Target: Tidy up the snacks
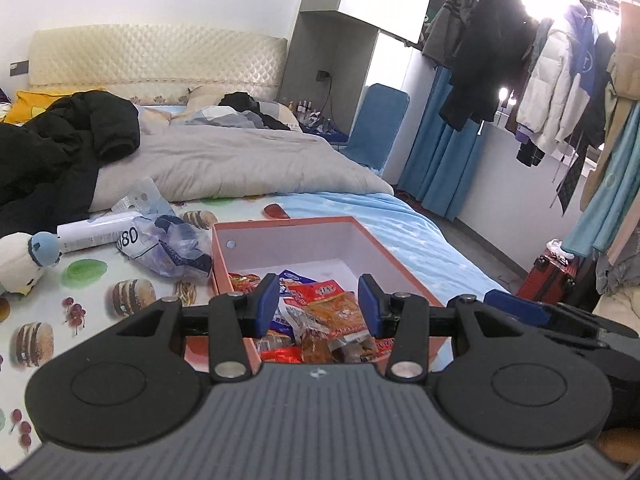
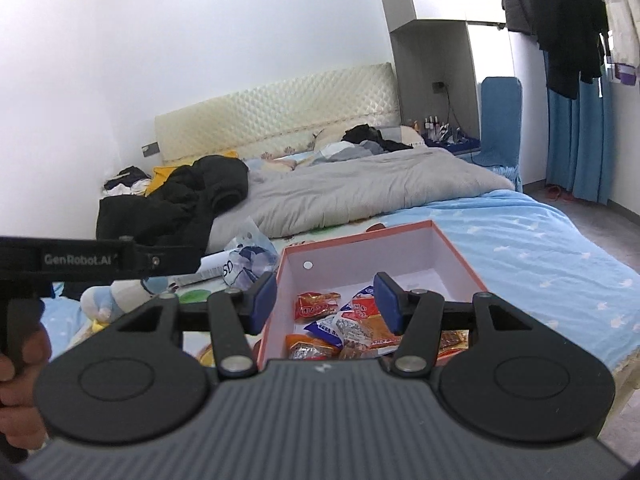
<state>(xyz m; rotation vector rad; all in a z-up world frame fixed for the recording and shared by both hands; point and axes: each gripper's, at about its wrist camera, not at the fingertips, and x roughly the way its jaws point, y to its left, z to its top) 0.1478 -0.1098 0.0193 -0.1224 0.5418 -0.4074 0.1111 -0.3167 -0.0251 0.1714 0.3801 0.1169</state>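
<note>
Sitting on the bed (image 1: 420, 224) is an open orange box (image 1: 300, 226) with white inner walls, and the snack packets (image 1: 320, 312) lie heaped at its near end, red, orange and blue wrappers overlapping. Both tools hang above that heap: the left tool (image 1: 319, 305) has its blue pads spread with nothing pinched, and the right tool (image 2: 326, 300) is likewise parted and empty. Left of the box lie a crumpled plastic bag (image 1: 168, 248), a white tube (image 1: 94, 232) and a plush toy (image 1: 24, 260) on a cloth printed with burgers (image 1: 132, 296). Farther back a grey quilt (image 1: 240, 160) and a black jacket (image 1: 60, 140) cover the bed. Hanging clothes (image 1: 540, 80) and blue curtains (image 1: 440, 152) line the window side. A red suitcase (image 1: 548, 276) stands on the floor
</note>
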